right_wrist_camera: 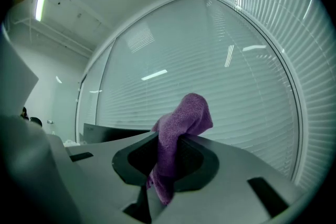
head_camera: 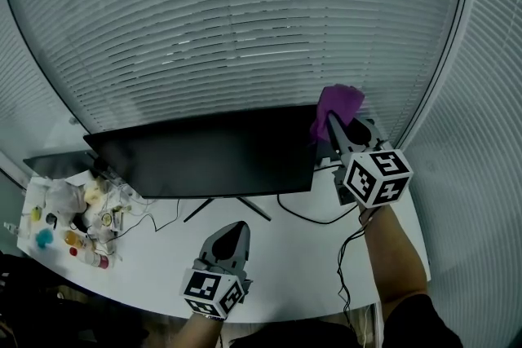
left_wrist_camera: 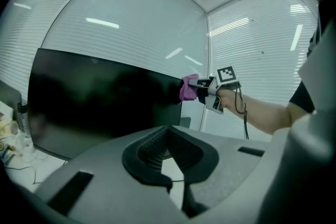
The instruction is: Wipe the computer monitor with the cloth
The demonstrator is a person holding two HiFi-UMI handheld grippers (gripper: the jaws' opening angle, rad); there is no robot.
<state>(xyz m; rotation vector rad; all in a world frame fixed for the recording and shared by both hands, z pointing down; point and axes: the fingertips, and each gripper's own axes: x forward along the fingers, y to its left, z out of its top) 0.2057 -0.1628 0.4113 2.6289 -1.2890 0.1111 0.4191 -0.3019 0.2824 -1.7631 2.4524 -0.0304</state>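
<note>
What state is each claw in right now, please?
Left claw: closed, holding nothing.
Right claw: closed on the purple cloth, by the monitor's upper right corner.

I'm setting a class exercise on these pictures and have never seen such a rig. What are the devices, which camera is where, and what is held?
No robot: a person holds a two-jaw gripper in each hand. One picture comes from a head camera looking down; the other two from cameras riding on the grippers. The right gripper is shut on a purple cloth near the upper right corner of the black monitor. The left gripper is shut and empty, above the white table, where small clutter lies at the left.
</note>
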